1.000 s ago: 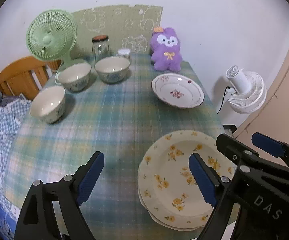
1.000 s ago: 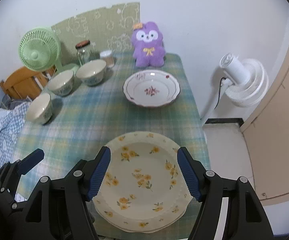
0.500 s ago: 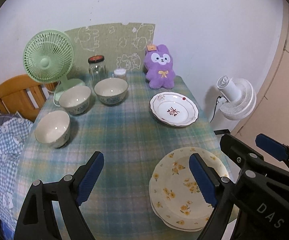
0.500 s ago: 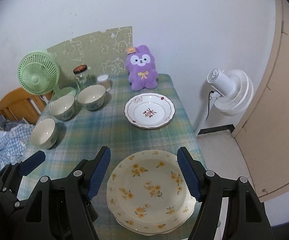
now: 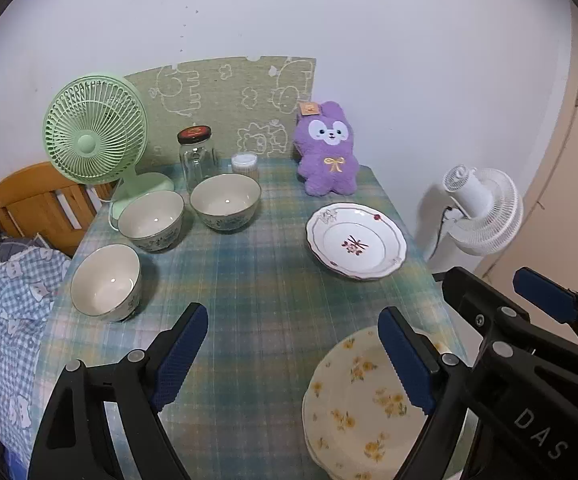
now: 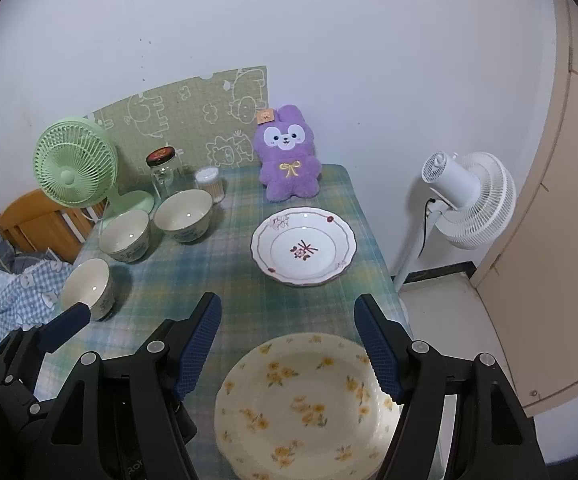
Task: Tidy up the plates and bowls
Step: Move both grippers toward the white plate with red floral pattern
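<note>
On the far left I see a wooden chair [image 5: 29,196] beside blue checked bedding [image 5: 5,320], both off the left edge of the desk [image 5: 257,280], which wears a green plaid cloth. At the desk's far left corner stands a green fan [image 5: 95,140]. Three cream bowls sit upright on the left half: the near bowl [image 5: 107,282] close to the left edge, the middle bowl [image 5: 152,219] just in front of the fan's base, and the far bowl [image 5: 225,202] just beside it to the right. Behind them stand a glass jar [image 5: 197,156] with a dark lid and a small tub [image 5: 245,162], possibly of cotton swabs, though it is too small for me to be sure.

My left tongs [image 5: 293,360] hang open above bare cloth at the near middle, nothing between the blue pads. Further right, a purple plush rabbit [image 5: 327,148] leans at the far edge against the wall. In front of it lies the white plate [image 5: 356,240] with a red flower motif, alone on the right half. At the near right corner lies the yellow-flowered plate [image 6: 305,404], stacked on at least one more plate. My right tongs [image 6: 289,348] hover above that stack with the pads spread and holding nothing. Off the desk on the right stands a white floor fan [image 6: 469,200].
</note>
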